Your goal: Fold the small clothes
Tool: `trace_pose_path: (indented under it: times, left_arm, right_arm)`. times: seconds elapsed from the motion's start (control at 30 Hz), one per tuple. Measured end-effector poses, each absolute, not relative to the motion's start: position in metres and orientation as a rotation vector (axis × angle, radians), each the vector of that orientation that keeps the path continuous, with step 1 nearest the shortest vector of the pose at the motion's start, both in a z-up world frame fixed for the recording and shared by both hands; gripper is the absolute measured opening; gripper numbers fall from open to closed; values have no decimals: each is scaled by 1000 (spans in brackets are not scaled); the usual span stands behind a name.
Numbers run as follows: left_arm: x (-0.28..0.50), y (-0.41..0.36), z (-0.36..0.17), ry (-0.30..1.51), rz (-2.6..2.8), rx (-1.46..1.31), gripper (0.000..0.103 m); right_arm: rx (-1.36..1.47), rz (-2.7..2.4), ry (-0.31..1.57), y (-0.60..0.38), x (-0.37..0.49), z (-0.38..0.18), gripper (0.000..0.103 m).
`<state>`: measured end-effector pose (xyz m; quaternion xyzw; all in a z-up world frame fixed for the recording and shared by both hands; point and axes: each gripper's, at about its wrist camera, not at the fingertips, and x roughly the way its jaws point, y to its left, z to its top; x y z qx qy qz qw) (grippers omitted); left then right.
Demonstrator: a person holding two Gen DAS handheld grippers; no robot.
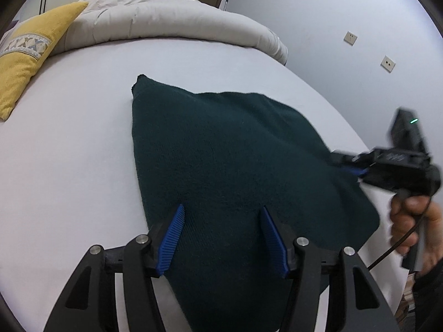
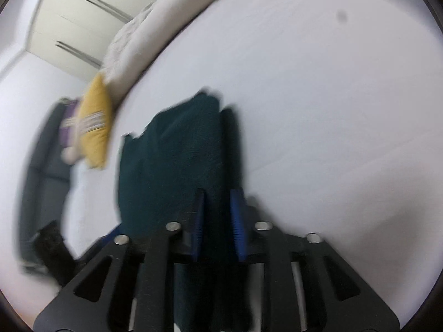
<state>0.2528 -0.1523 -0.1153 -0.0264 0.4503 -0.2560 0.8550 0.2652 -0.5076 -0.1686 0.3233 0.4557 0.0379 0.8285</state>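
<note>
Fingers, left: left gripper (image 1: 223, 238) has its blue fingers (image 1: 172, 242) spread wide, nothing pinched, the dark green garment (image 1: 221, 149) lying right between and under them.
Fingers, right: right gripper (image 2: 218, 227) is clenched on a bunched fold of that garment (image 2: 171, 160); the blue pads (image 2: 237, 224) sit close together with cloth between. Pretty blurry though.
Garment: spread on the white bed (image 1: 69, 138), running ahead of the left fingers to a far corner; its right edge is pulled toward the right gripper (image 1: 357, 166).
Hand: right hand (image 1: 407, 221) wrapped round that gripper's handle.
Beyond the fingers: yellow pillow (image 1: 25, 55) far left, rolled grey duvet (image 1: 171, 19) across the back of the bed.
Containers: can't make out any.
</note>
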Motion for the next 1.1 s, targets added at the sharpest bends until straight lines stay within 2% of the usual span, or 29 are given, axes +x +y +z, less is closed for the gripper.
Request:
trace_pose_path:
  times: [0.1,0.17,0.3,0.37,0.43,0.5,0.57,0.67,0.7,0.83,0.9,0.97,1.1]
  left_arm:
    - [255,-153,-117,952,-539,-63,61]
    - [255,-156,-118,949,-536,-52,61]
    - [253,-156,-115,958,-539,-54,61]
    - [253,-152,-109,959,-535,-69,57]
    - [255,-150,-100,949,-521,-96,50]
    - [259,-154,-88,904,-509,-81,50]
    - [271,-168,-82,878,-500,-25,50]
    - [300,-182,-88,886,-466,14,50]
    - [309,-184,-95,903,-445,27,53]
    - [311,-196,-117,891,-419,128,56]
    - [309,-199,-120,876,-404,142,56]
    - [313,-197,-121,897,-412,115,56]
    - [321,-191,-121,925,-436,92,56]
  right_arm:
    - [646,150,855,-488,245,-129,24]
    - [612,236,847,-464,240,-119,24]
    - [625,231,1029,-443,235,-171,20]
    - [729,282,980,-455,217,-197,19]
    - [764,297,938,-465,199,-200,18]
    - [741,302,929,-467,193,-201,16]
    - [741,306,939,-467,197,-201,7]
    - [728,300,967,-468,197,-199,6]
    - [701,295,976,-467,196,-195,6]
    - [621,246,1005,-480,199,-164,14]
    - [592,243,947,-481,212,-132,24]
    - [608,266,910,-481,239,-113,38]
    - [693,365,966,-478,310,-112,39]
